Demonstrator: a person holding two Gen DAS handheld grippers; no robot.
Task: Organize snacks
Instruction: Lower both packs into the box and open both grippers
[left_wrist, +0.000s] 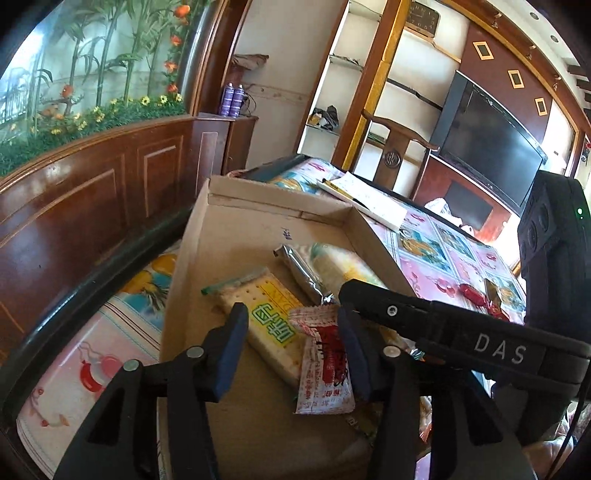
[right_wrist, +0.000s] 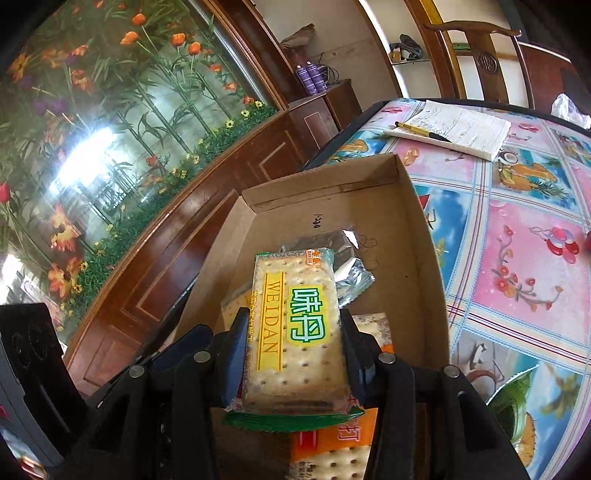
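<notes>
A shallow cardboard box (left_wrist: 229, 240) stands on the flowered tablecloth and holds the snacks. My left gripper (left_wrist: 293, 352) hangs open over it. A red-and-white sachet (left_wrist: 325, 365) stands between its fingers and leans on the right one. A yellow-green cracker pack (left_wrist: 264, 323), a silver wrapper (left_wrist: 301, 273) and a pale bag (left_wrist: 336, 264) lie in the box. One finger of my right gripper (left_wrist: 388, 304) reaches in from the right. In the right wrist view, my right gripper (right_wrist: 295, 354) is shut on a WEIDAN cracker pack (right_wrist: 295, 317), held above an orange cracker pack (right_wrist: 332, 443) inside the box (right_wrist: 417, 229).
A notepad (right_wrist: 461, 129) with a pen (right_wrist: 421, 131) lies on the table beyond the box. Red wrapped candies (left_wrist: 476, 295) sit on the tablecloth (right_wrist: 517, 258) to the right. A wooden chair (left_wrist: 399, 144) stands behind the table. The table's dark edge (left_wrist: 92, 266) runs along the left beside a wooden cabinet.
</notes>
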